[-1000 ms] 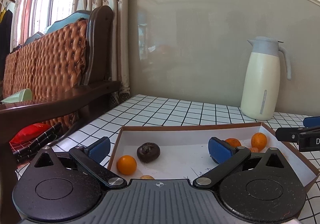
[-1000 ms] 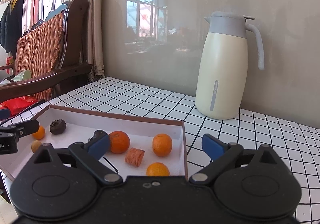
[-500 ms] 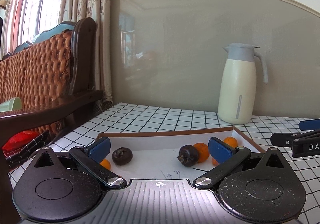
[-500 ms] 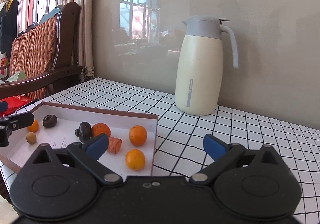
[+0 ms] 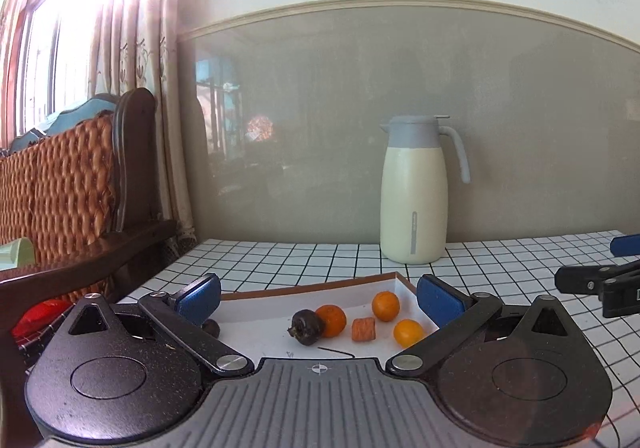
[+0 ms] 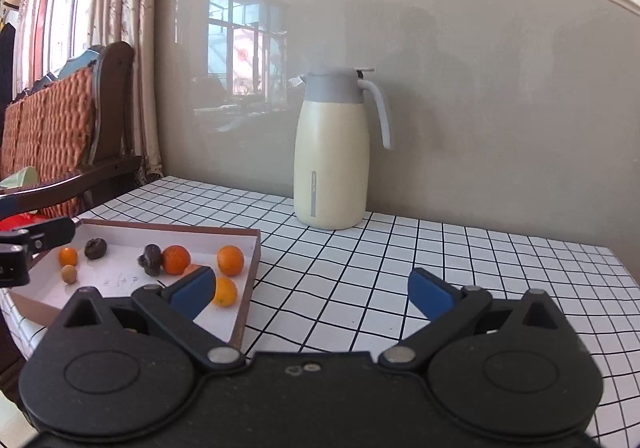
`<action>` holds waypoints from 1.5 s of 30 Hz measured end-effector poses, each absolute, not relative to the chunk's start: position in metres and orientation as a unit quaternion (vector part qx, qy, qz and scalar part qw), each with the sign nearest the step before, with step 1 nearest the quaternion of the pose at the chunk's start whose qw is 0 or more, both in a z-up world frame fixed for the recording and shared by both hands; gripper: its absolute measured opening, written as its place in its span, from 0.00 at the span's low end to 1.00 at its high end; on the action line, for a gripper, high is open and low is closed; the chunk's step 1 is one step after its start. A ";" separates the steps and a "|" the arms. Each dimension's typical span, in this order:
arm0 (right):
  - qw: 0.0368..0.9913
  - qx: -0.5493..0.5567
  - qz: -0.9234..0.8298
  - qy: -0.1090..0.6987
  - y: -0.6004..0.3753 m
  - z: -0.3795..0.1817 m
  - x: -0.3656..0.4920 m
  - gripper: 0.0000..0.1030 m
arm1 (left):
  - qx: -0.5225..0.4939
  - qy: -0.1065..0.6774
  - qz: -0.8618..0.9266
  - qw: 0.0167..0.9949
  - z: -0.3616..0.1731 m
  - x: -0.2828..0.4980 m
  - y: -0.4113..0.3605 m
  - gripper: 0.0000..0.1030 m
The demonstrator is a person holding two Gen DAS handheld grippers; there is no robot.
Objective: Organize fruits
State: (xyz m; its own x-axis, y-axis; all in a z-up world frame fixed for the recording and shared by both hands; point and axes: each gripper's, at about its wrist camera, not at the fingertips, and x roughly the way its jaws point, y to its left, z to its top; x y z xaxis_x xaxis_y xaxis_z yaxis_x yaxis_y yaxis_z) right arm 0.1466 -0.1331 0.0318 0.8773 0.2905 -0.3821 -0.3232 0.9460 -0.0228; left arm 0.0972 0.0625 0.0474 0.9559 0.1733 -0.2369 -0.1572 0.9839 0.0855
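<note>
My left claw is spread wide with nothing between its blue pads, low in the frame above the shallow cardboard tray on the checked counter. Centre frame in the tray I see a dark fruit touching an orange, then a small ribbed orange piece, possibly a cut chunk, and two more oranges at right. The cream thermos jug stands behind, against the wall. My right claw is likewise open and empty, over bare counter just right of the tray. In its view, at left, I see another dark fruit, a small orange and a yellowish fruit.
</note>
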 end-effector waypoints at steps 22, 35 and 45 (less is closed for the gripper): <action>0.968 -0.081 0.160 0.173 -0.124 0.020 0.016 0.94 | -0.022 0.077 0.118 0.990 0.028 -0.058 0.083 1.00; 0.966 -0.086 0.161 0.184 -0.120 0.016 0.017 0.94 | 0.000 0.074 0.123 0.990 0.027 -0.057 0.072 1.00; 0.964 -0.087 0.164 0.189 -0.119 0.016 0.018 0.94 | -0.001 0.076 0.124 0.989 0.026 -0.057 0.073 1.00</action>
State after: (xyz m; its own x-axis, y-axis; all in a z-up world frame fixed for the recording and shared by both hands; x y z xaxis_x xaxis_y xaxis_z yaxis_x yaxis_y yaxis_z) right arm 0.0184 -0.1194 0.0157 0.8752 0.2830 -0.3924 -0.3484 0.9314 -0.1054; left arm -0.0570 0.0726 0.0264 0.9578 0.2447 -0.1510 -0.2449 0.9694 0.0171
